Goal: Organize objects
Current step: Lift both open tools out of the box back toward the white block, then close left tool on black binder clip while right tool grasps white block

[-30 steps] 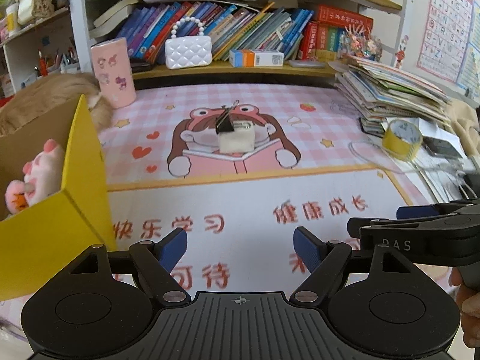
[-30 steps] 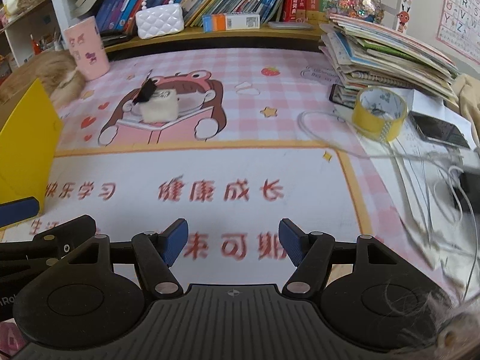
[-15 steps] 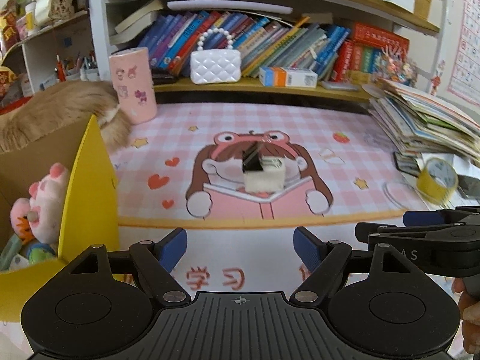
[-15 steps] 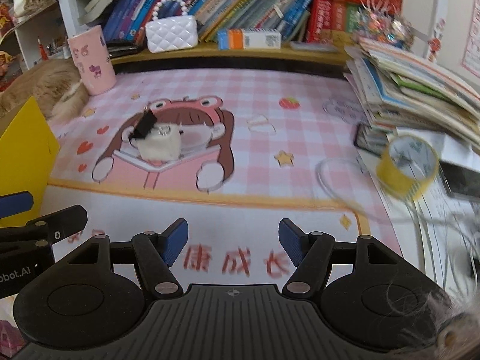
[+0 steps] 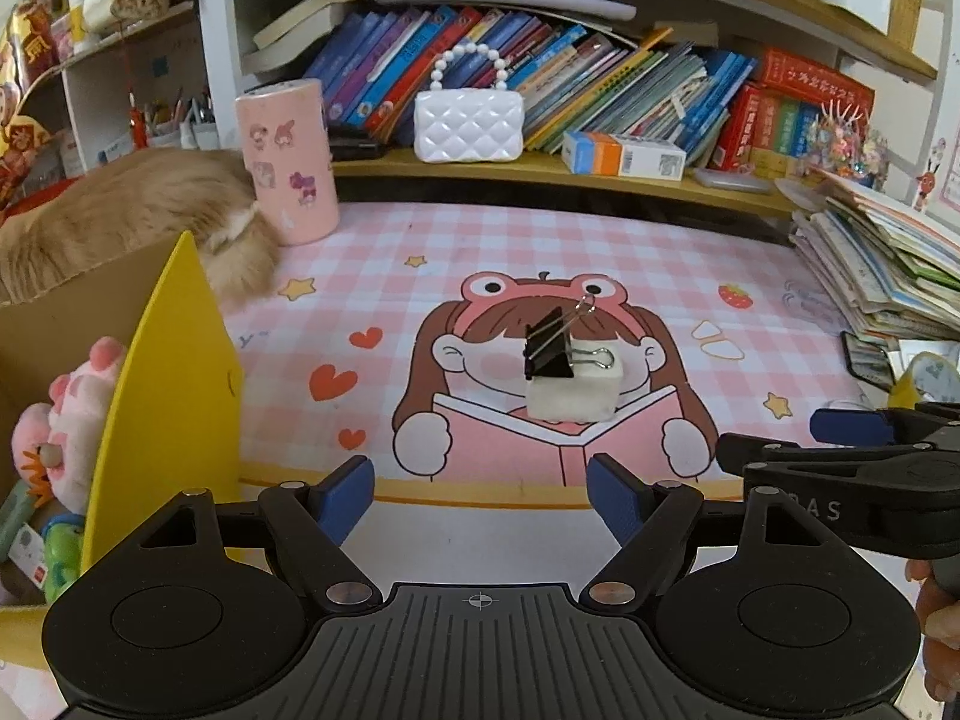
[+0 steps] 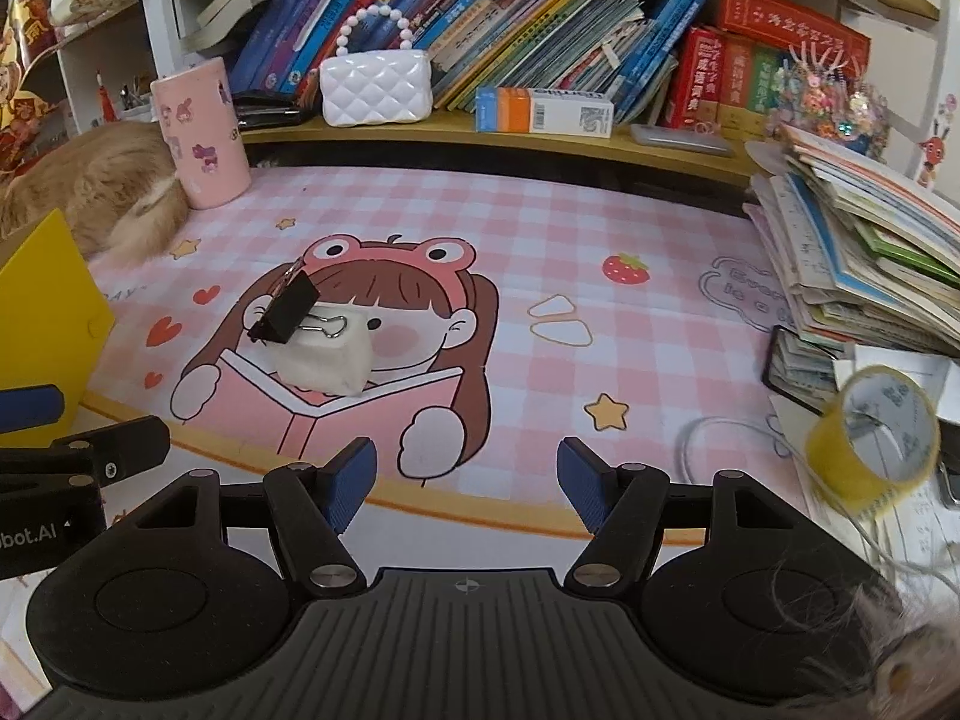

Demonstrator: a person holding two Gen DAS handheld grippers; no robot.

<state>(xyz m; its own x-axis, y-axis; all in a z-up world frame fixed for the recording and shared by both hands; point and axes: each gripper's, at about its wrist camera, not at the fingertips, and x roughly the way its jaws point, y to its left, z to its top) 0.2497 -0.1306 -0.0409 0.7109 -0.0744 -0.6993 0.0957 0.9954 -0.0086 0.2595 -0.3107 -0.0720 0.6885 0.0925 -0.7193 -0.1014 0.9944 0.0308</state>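
1. Table (image 5: 660,240): covered by a pink checked cartoon mat; a yellow cardboard box (image 5: 174,396) with plush toys inside is seen at the left edge, a stack of books (image 6: 870,252) at the right, a yellow tape roll (image 6: 870,438) near the right front.
2. Left gripper (image 5: 480,501): fingers stand well apart, nothing between them, nothing touched. Blue pads are seen on both sides.
3. Right gripper (image 6: 465,495): fingers also parted, somewhat narrower, empty. It is seen in the left view at the right edge, beside the left gripper.
4. Key relation: the white block (image 5: 573,393) with a black binder clip (image 5: 549,348) clamped on it lies ahead of the left fingers, slightly right of their centre line, not yet between them. From the right gripper it lies ahead and clearly off to the left (image 6: 327,360). The left gripper is judged better lined up; neither is touching.
5. Block: rests on the mat on the cartoon girl's face, well apart from the box. Its long axis runs roughly across the left view, so the short side is judged graspable.
6. Look of the block: small, off-white, soft-edged, maybe an eraser or foam; material cannot be told.
7. Clip: black body tilted up at the block's left top corner, one wire handle lying flat on the block, the other sticking up.
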